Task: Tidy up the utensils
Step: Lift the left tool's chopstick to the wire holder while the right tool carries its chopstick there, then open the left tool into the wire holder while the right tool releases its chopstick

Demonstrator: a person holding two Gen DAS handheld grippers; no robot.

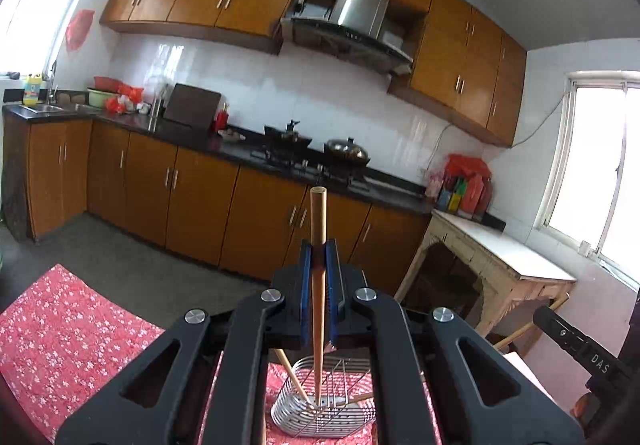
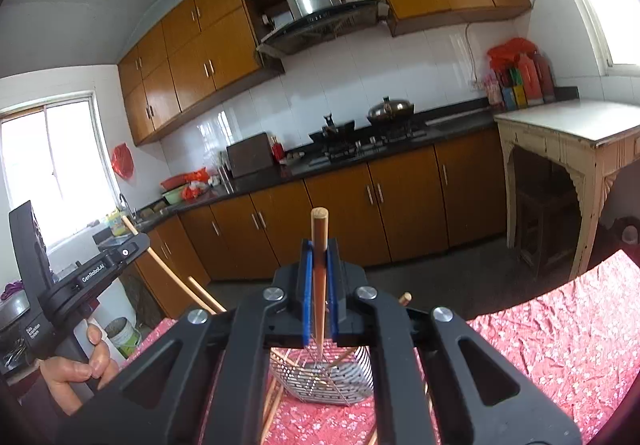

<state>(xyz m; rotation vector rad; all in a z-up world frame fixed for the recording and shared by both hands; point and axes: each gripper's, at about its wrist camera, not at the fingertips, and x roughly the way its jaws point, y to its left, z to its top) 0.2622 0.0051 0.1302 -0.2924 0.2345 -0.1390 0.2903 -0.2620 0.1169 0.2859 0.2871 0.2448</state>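
black linkage arms fill the bottom of both wrist views, and past them each gripper is clamped on one wooden chopstick. the left gripper (image 1: pixel 319 249) holds its chopstick (image 1: pixel 318 217) upright between the blue pads (image 1: pixel 306 277), the thin end reaching down into the metal wire holder (image 1: pixel 324 413), apparently at or near its floor. another loose chopstick (image 1: pixel 294 381) leans in the holder's left side. the holder stands on the red floral tablecloth (image 1: pixel 60 329), directly under the jaws.

the right gripper (image 2: pixel 319 251) is likewise shut on its own chopstick (image 2: pixel 319 229), whose tip hangs above or just inside the same holder (image 2: pixel 324 377). to the holder's left, a few chopsticks (image 2: pixel 272 405) lie on the cloth (image 2: pixel 560 345), still to be gathered. further left, the other tool's body (image 2: pixel 80 277) and the person's hand (image 2: pixel 76 365) sit close by.

risks, as i judge them: both sticks aim at one small holder, so the two tools may knock together above it. a stick let go while tilted could catch in the wire gaps or tip out over the rim. pressing down on the light holder could slide or topple it on the wrinkled cloth. sticks already leaning inside may block the incoming tip and deflect it.
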